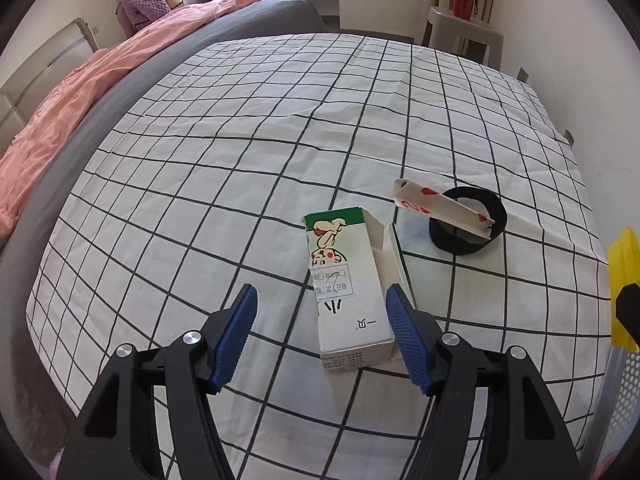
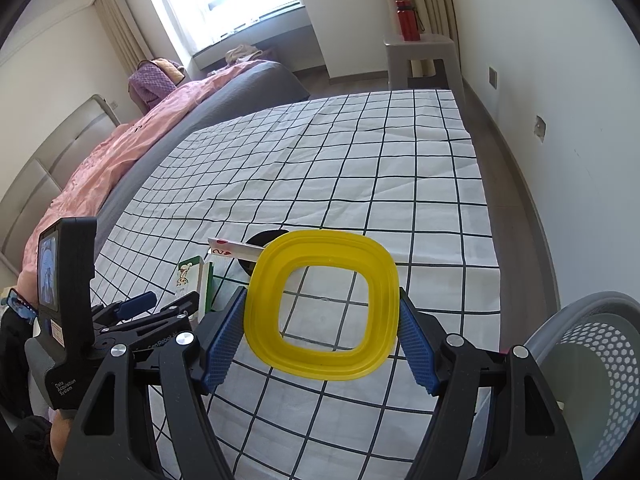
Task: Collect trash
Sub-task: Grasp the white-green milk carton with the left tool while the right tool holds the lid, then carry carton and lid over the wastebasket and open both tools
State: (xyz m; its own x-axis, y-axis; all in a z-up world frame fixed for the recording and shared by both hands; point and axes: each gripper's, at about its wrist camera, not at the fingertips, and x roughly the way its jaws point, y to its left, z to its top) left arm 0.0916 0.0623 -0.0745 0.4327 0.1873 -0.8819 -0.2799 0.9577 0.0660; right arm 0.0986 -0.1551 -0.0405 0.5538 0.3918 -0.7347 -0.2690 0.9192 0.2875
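Two grippers, one grid-pattern cloth (image 1: 240,160) spread over the bed. The left gripper (image 1: 322,334) has its blue fingers (image 1: 234,336) spread wide, sitting low over the cloth with nothing in them — the white and green carton (image 1: 348,292) lies flat between them, up against the right finger and well clear of the left one. Its open flap end points away from the camera. Just past it there's a black tape roll (image 1: 468,220) with a folded red-and-white paper strip (image 1: 442,206) lying across its top, one end sticking out over the cloth.

The right gripper (image 2: 322,332) is clamped on a yellow square lid ring (image 2: 322,306) — one finger on each side edge, and you can see the cloth through the hole in the middle. From this view the carton (image 2: 188,276), the paper strip (image 2: 232,250) and the tape roll (image 2: 266,238) all sit behind the ring, to its left. A grey mesh wastebasket (image 2: 592,344) is at the lower right, beside the bed edge. There's a pink blanket (image 2: 120,152) along the far left and a red bottle (image 2: 407,20) on a stool (image 2: 420,50) near the wall.
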